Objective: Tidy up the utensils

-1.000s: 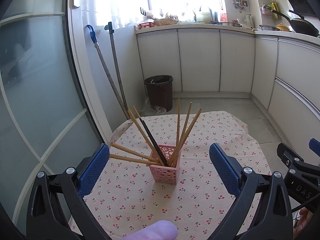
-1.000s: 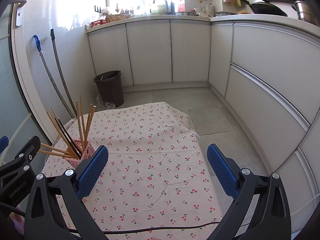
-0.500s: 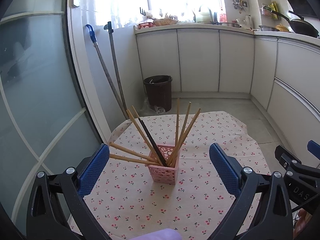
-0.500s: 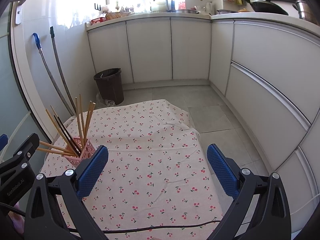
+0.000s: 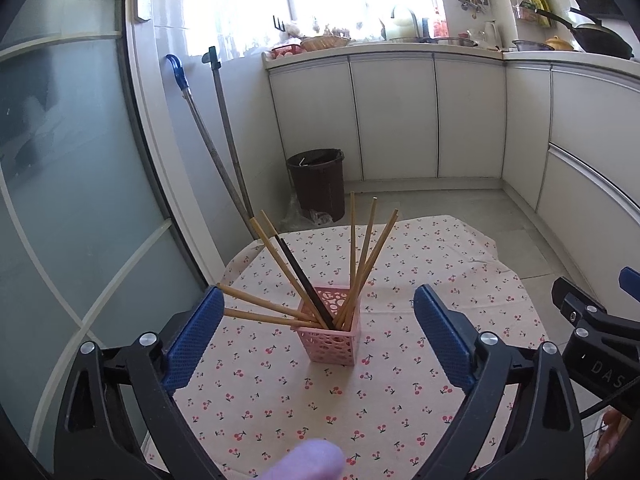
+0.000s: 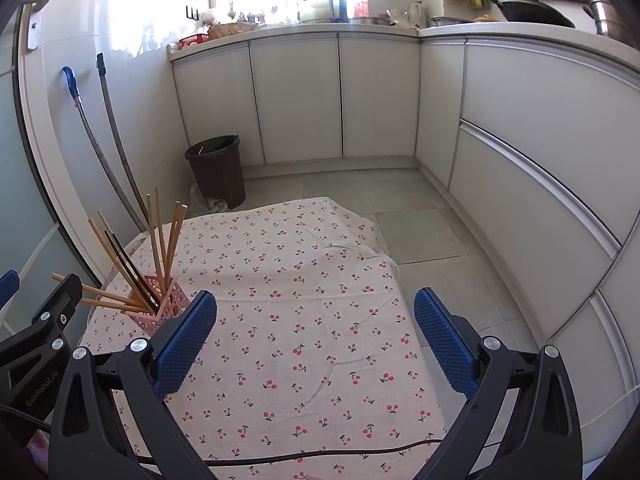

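Note:
A pink perforated holder (image 5: 330,336) stands on the cherry-print cloth (image 5: 400,400), with several wooden chopsticks (image 5: 362,256) and a black one (image 5: 304,280) fanned out of it. My left gripper (image 5: 318,344) is open, its blue pads wide apart either side of the holder, nearer the camera and apart from it. In the right wrist view the holder (image 6: 160,306) sits at the far left with its chopsticks (image 6: 160,240). My right gripper (image 6: 316,340) is open over bare cloth (image 6: 304,320), with nothing between its pads.
A brown bin (image 5: 318,182) and two mop handles (image 5: 224,140) stand by the wall behind the cloth. White cabinets (image 6: 520,160) curve along the back and right. A black cable (image 6: 300,456) crosses the cloth's near edge. A gloved fingertip (image 5: 304,460) shows at the bottom.
Both grippers have drawn back slightly from the holder, so it sits a bit lower and farther in view. Both stay open. Holder and chopsticks have not moved.

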Available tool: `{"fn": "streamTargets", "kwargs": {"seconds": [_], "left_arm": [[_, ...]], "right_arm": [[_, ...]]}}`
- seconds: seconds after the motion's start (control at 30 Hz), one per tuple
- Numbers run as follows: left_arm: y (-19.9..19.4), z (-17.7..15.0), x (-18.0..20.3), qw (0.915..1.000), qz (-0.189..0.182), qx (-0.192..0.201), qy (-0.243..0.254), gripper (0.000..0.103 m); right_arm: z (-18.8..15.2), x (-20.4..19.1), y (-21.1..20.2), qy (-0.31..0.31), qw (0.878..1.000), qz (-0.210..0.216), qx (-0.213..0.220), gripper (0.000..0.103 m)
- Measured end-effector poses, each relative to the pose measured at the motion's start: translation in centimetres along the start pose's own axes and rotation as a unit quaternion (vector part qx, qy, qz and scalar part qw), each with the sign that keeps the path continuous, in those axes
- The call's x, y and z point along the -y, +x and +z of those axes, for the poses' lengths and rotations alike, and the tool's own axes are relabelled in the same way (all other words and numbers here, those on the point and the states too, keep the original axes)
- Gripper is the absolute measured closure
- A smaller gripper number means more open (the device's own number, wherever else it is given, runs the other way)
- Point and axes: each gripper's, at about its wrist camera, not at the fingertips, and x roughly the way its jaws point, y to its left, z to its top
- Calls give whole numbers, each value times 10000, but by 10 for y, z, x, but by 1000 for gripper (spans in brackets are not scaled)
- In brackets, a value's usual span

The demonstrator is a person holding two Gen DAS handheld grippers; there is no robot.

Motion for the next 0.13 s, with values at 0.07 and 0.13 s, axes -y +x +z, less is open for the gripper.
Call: {"fn": "streamTargets", "kwargs": {"seconds": [0.07, 0.13], "left_arm": [[-1, 1, -2, 10000, -16, 7, -45, 7], [-1, 1, -2, 10000, -31, 8, -64, 7]], "right_arm": [[0, 1, 0, 14, 10000, -5, -1, 7], [1, 2, 1, 26, 10000, -4, -7, 7]]}}
